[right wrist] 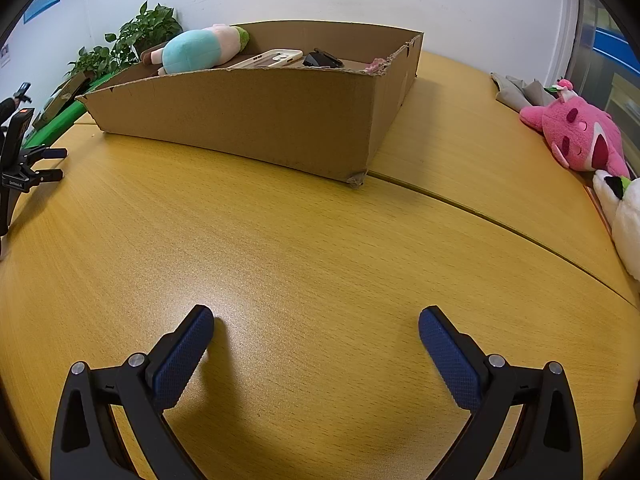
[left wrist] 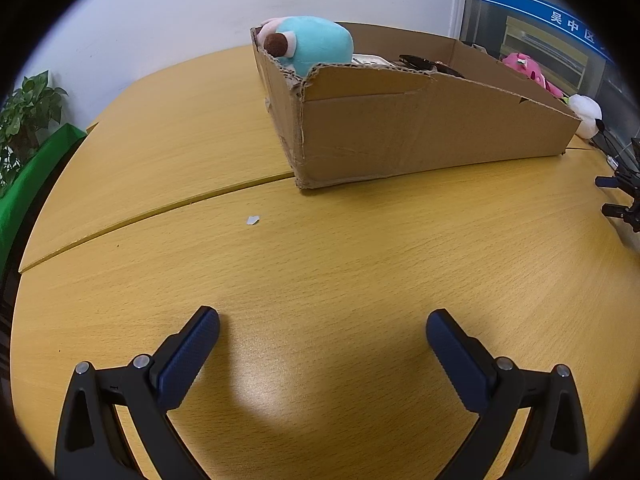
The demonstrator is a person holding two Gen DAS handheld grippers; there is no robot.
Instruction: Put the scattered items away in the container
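Note:
A low cardboard box (left wrist: 420, 136) (right wrist: 256, 120) stands on the wooden table (left wrist: 320, 272) (right wrist: 304, 240). Inside it lie a teal plush toy (left wrist: 316, 44) (right wrist: 192, 52), a pale phone case (right wrist: 272, 58) and a dark object (right wrist: 322, 59). A pink plush (right wrist: 576, 136) (left wrist: 524, 66) and a white plush (right wrist: 624, 216) (left wrist: 586, 114) lie on the table right of the box. My left gripper (left wrist: 322, 326) hovers open over bare wood in front of the box, nothing between its blue pads. My right gripper (right wrist: 316, 322) is likewise open and empty.
The other gripper shows at the frame edges (left wrist: 622, 196) (right wrist: 24, 160). A small white scrap (left wrist: 252, 220) lies on the table. A seam (left wrist: 160, 208) splits the tabletop. Potted plants (right wrist: 136, 40) and a green surface (left wrist: 36, 176) stand at the left, grey cloth (right wrist: 520, 92) at the right.

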